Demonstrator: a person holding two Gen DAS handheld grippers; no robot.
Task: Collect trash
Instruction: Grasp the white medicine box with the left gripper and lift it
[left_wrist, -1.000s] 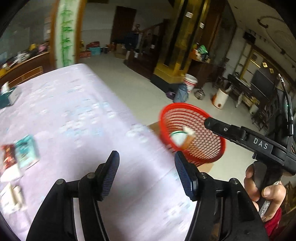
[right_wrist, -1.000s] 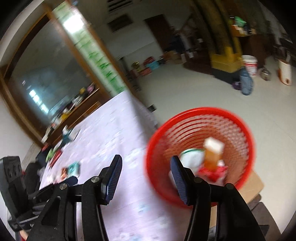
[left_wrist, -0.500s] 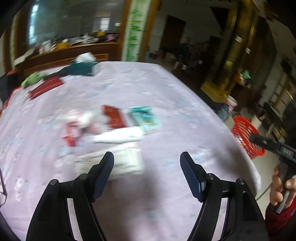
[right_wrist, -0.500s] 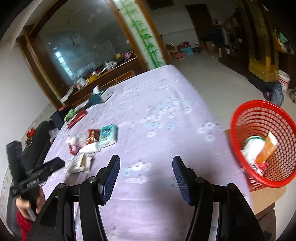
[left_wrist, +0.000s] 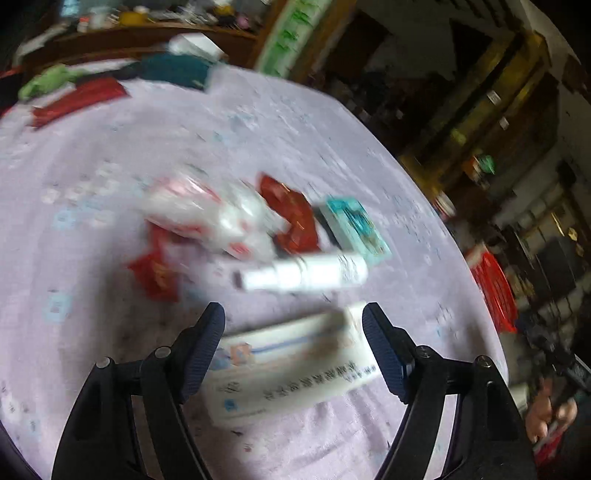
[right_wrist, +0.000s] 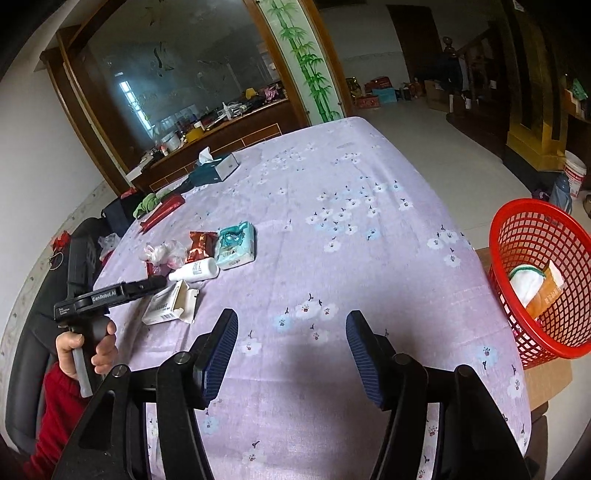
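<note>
Fingers of the left gripper stand wide apart at the bottom of the left wrist view, with nothing between the pads; a white carton lies flat on the cloth in the gap between them, though the blur hides whether either pad touches it. Just above the carton in the frame lies a white bottle on its side. Beyond it, near mid-frame, sit a crumpled clear wrapper, a red snack packet and a teal tissue pack, close together; another red wrapper lies to the left of the bottle. All rest on the lilac flowered tablecloth.

In the right wrist view the right gripper fills the bottom centre, jaws wide and empty over bare cloth. At lower left a hand with a red sleeve grips the handle of the other tool, whose tip reaches over the carton at left of centre. The pile of trash lies just above that in the frame. At the right edge a red mesh basket stands beside the table, tilted, on a cardboard box, and already holds a white round item and an orange packet. Toward the upper left, at the far end of the table, sit a tissue box and a green cloth.
</note>
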